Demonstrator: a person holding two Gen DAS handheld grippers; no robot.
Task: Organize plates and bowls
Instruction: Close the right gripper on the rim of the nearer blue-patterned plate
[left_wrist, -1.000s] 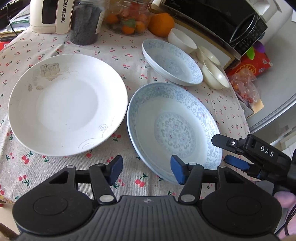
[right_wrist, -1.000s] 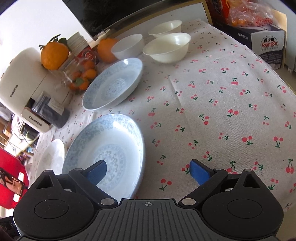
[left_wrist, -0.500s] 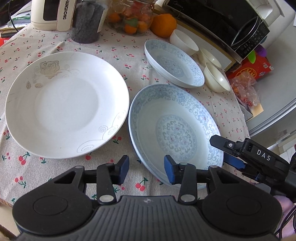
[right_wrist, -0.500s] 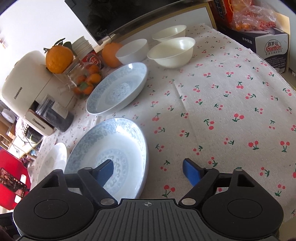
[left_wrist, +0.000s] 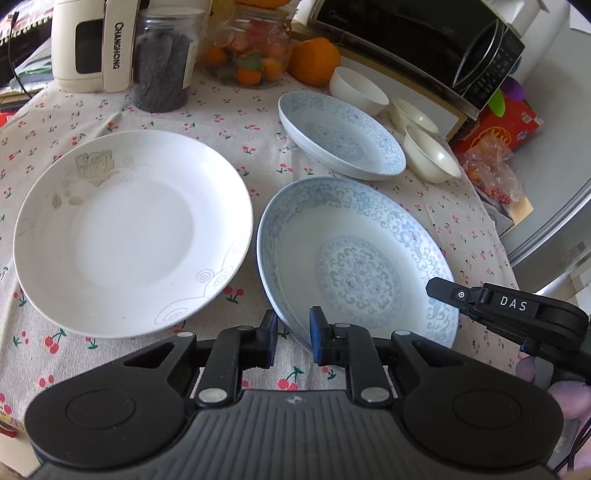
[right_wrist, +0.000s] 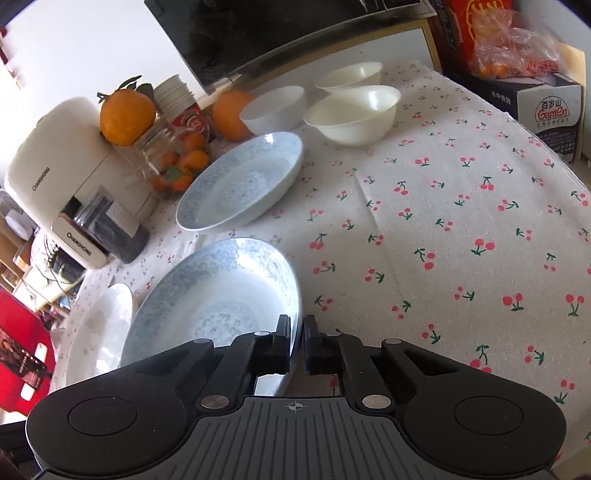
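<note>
A blue-patterned plate (left_wrist: 354, 273) (right_wrist: 221, 295) lies nearest on the cherry-print cloth. My left gripper (left_wrist: 293, 332) has its jaws closing on that plate's near rim, with its pads pinching it. My right gripper (right_wrist: 296, 341) is shut on the plate's right rim and shows from the side in the left wrist view (left_wrist: 437, 291). A large white plate (left_wrist: 133, 229) (right_wrist: 99, 332) sits to the left. A second blue-patterned plate (left_wrist: 340, 136) (right_wrist: 240, 181) lies farther back. Behind it stand a white bowl (left_wrist: 356, 90) (right_wrist: 273, 109) and two cream bowls (left_wrist: 430, 158) (right_wrist: 352, 112).
A cream appliance (left_wrist: 88, 44), a dark-filled jar (left_wrist: 164, 59), a jar of fruit (left_wrist: 255, 48) and an orange (left_wrist: 314, 61) line the back. A black microwave (left_wrist: 424, 40) and a red box (left_wrist: 506, 122) stand at the back right. The table's edge curves close on the right.
Both grippers' jaws have closed from wide apart onto the near blue plate's rim. Neither hand has shifted noticeably, and the plates and bowls lie where they were.
</note>
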